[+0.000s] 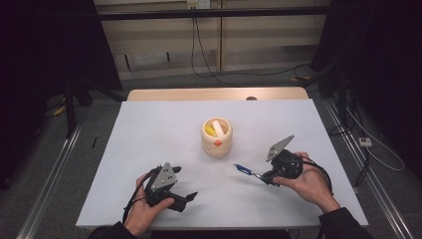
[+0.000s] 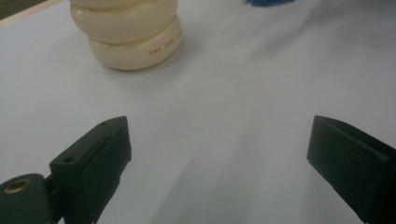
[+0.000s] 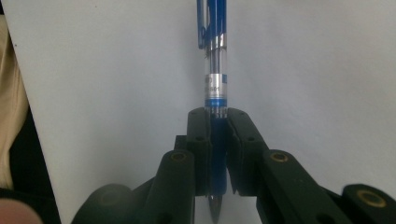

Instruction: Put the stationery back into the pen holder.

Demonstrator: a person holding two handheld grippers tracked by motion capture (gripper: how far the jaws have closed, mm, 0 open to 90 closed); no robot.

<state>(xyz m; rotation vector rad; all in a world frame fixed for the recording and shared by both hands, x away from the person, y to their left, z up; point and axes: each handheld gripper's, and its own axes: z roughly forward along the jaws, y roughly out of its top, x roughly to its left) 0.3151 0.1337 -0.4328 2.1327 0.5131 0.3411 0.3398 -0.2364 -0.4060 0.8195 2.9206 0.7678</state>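
Observation:
A cream ribbed holder (image 1: 217, 137) stands at the table's middle, with a yellow and a white item inside. My right gripper (image 1: 260, 176) is shut on a blue pen (image 1: 244, 169) that sticks out towards the holder, held just above the table. In the right gripper view the pen (image 3: 215, 70) runs straight out between the closed pads, its tip pointing back towards the camera. My left gripper (image 1: 186, 198) stands open near the front left of the table, nothing between its fingers. In the left gripper view the holder (image 2: 133, 35) is at the top left, beyond the wide-apart jaws.
The white table top (image 1: 149, 134) has a wooden strip along its far edge. Cables lie on the floor behind and to the right. Dark stands flank the table on both sides.

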